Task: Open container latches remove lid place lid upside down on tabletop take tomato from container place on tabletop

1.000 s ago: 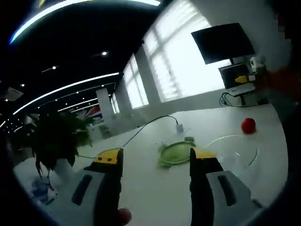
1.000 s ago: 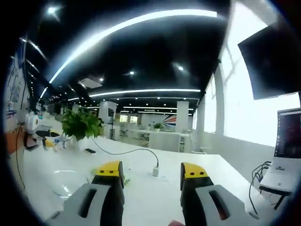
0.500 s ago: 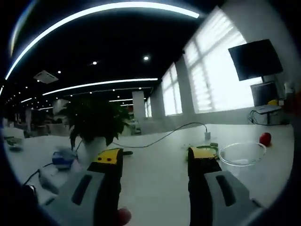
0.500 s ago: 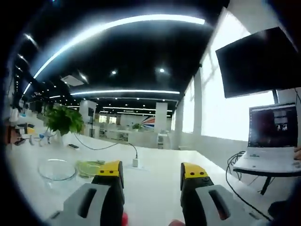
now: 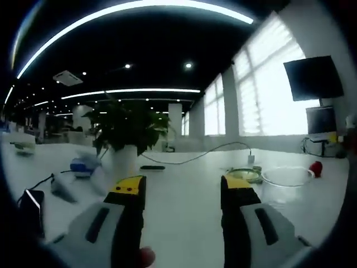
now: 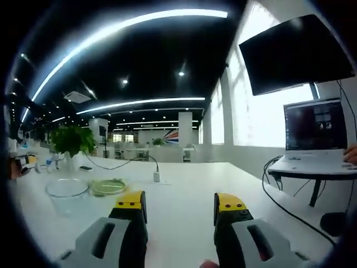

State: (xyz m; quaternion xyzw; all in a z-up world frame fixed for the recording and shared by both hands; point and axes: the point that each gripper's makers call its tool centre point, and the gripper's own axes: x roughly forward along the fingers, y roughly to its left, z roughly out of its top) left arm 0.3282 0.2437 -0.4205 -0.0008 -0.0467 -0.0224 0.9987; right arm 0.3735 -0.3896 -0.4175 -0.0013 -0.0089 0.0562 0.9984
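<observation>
In the left gripper view my left gripper (image 5: 182, 187) stands open above the white table, nothing between its jaws. Off to its right sit the green lid (image 5: 245, 174), the clear container (image 5: 287, 178) with no lid on it, and the red tomato (image 5: 316, 167) on the tabletop beyond. In the right gripper view my right gripper (image 6: 179, 202) is open too and holds nothing. The clear container (image 6: 67, 188) and the green lid (image 6: 109, 186) lie side by side to its left on the table.
A potted plant (image 5: 128, 134) stands ahead of the left gripper, with a dark phone (image 5: 152, 167) and small items around it. A white charger (image 6: 157, 177) with its cable lies mid-table. A laptop (image 6: 312, 134) and wall monitor (image 6: 295, 50) are at right.
Both cameras have swung and dropped lower to the table: the left one toward the plant, the right one toward the laptop. Both grippers stay open. The container, lid and tomato lie where they were.
</observation>
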